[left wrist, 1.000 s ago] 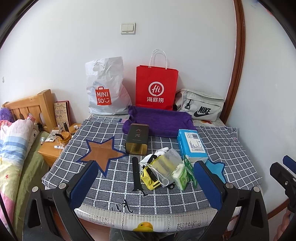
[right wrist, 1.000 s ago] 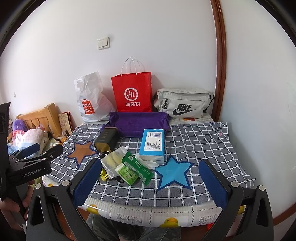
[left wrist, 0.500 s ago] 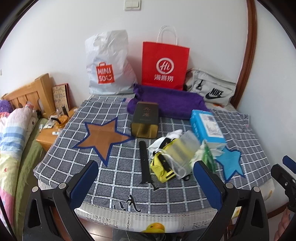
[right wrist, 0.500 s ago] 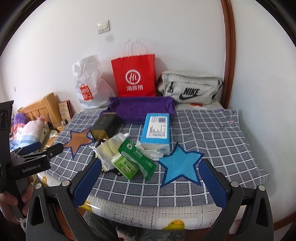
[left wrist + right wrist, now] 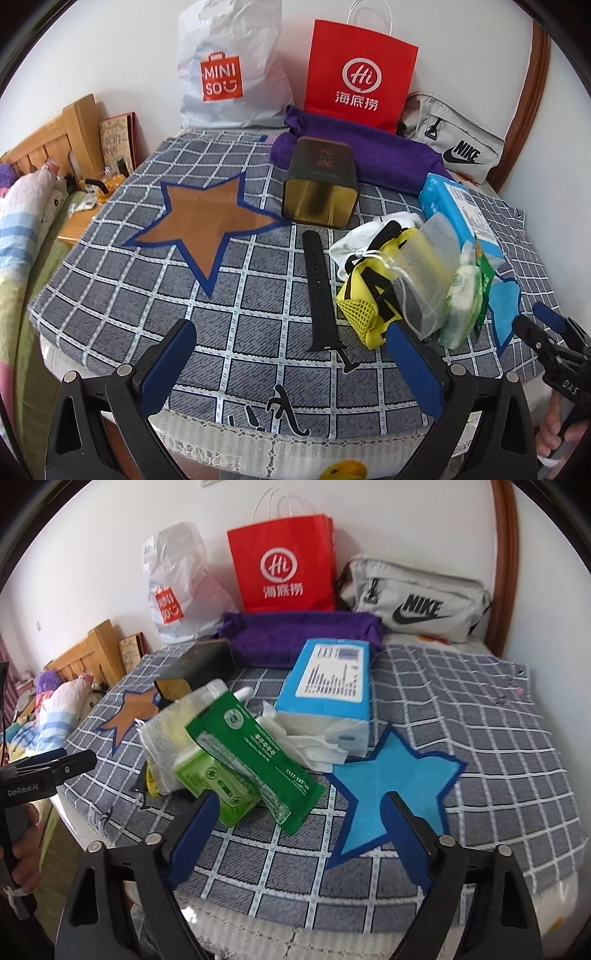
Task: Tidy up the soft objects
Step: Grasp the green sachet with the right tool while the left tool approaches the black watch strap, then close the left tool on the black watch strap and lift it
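Observation:
A pile of soft things lies mid-table: a yellow mesh pouch [image 5: 364, 295], a clear drawstring bag [image 5: 428, 266], green tissue packs [image 5: 221, 779], a green wrapper [image 5: 255, 749], a blue tissue pack [image 5: 332, 679] with loose white tissues [image 5: 306, 738]. A purple towel [image 5: 369, 147] lies at the back. My left gripper [image 5: 291, 354] is open and empty over the near table edge, its right finger just before the pouch. My right gripper [image 5: 295, 830] is open and empty, its left finger by the green packs.
A dark tin [image 5: 319, 184] and a black watch strap [image 5: 319, 291] lie by the pile. Brown star [image 5: 210, 218] and blue star [image 5: 391, 775] mark the checked cloth. A Miniso bag [image 5: 229, 70], a red paper bag [image 5: 362, 74] and a Nike pouch [image 5: 417, 602] line the wall. A bed [image 5: 22, 221] stands left.
Both grippers have moved forward and down toward the table, so the pile looks larger and closer. Both stay open and empty.

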`<state>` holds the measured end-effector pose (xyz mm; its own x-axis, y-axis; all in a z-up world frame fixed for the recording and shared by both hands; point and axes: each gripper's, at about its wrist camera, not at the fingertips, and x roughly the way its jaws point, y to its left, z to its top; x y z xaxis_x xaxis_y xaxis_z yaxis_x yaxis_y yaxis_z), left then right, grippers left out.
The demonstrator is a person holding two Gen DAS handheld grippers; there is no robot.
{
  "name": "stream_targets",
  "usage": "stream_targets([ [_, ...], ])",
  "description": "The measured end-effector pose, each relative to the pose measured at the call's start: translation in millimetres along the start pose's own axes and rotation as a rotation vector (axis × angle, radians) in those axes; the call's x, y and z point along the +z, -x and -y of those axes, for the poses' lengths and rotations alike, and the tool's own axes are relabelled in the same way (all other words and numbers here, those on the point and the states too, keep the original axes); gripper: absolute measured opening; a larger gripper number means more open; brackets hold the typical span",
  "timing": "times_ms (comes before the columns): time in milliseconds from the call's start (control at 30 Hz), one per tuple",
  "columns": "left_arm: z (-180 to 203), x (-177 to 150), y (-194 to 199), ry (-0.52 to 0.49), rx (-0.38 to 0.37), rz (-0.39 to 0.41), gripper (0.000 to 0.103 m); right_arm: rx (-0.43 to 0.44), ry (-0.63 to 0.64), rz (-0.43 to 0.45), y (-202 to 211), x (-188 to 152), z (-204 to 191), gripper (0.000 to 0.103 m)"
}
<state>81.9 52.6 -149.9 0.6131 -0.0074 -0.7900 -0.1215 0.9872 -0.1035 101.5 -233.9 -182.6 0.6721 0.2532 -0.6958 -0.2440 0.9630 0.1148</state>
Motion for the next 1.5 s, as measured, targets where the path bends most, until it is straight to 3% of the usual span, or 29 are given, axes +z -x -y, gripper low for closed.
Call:
stream_targets([
  [533, 1.4, -0.2, -28.8, 0.000, -0.038, -0.070, 0.103, 0.152, 0.194, -0.004, -58.1, 14.1, -12.1, 0.086],
  [600, 0.5, 0.5, -29.6, 0.002, -0.047, -0.073, 0.103, 0.187, 0.214, 0.007, -60.6, 16.8, -14.0, 0.082],
  [733, -2.1, 2.4, -34.0, 0.011, -0.048, -0.080, 0.103, 0.278, 0.256, 0.004, -65.1, 21.0, -17.9, 0.053],
  [833, -4.8, 2.8, -37.0, 0.020, -0.054, -0.088, 0.103, 0.308, 0.251, -0.009, -66.4, 20.7, -17.9, 0.044],
  [933, -6.9, 3.9, -38.7, 0.025, -0.055, -0.092, 0.103, 0.301, 0.235, -0.009, -61.0, 20.6, -14.0, 0.023],
  [1067, -7.2, 4.9, -42.0, 0.026, -0.060, -0.096, 0.103, 0.294, 0.180, -0.017, -49.1, 18.8, -5.6, 0.013],
  [1267, -9.4, 6.6, -49.5, 0.017, -0.014, -0.102, 0.103, 0.189, 0.119, -0.037, -35.1, 8.6, 5.9, 0.009],
  [1400, -11.8, 15.6, -56.1, 0.016, 0.012, -0.092, 0.103, 0.159, 0.046, -0.042, -23.4, 3.2, 19.9, 0.009],
  [1500, -6.8, 24.8, -69.5, -0.011, 0.050, -0.106, 0.100, 0.134, 0.060, -0.070, -29.8, -1.3, 18.1, 0.009],
])
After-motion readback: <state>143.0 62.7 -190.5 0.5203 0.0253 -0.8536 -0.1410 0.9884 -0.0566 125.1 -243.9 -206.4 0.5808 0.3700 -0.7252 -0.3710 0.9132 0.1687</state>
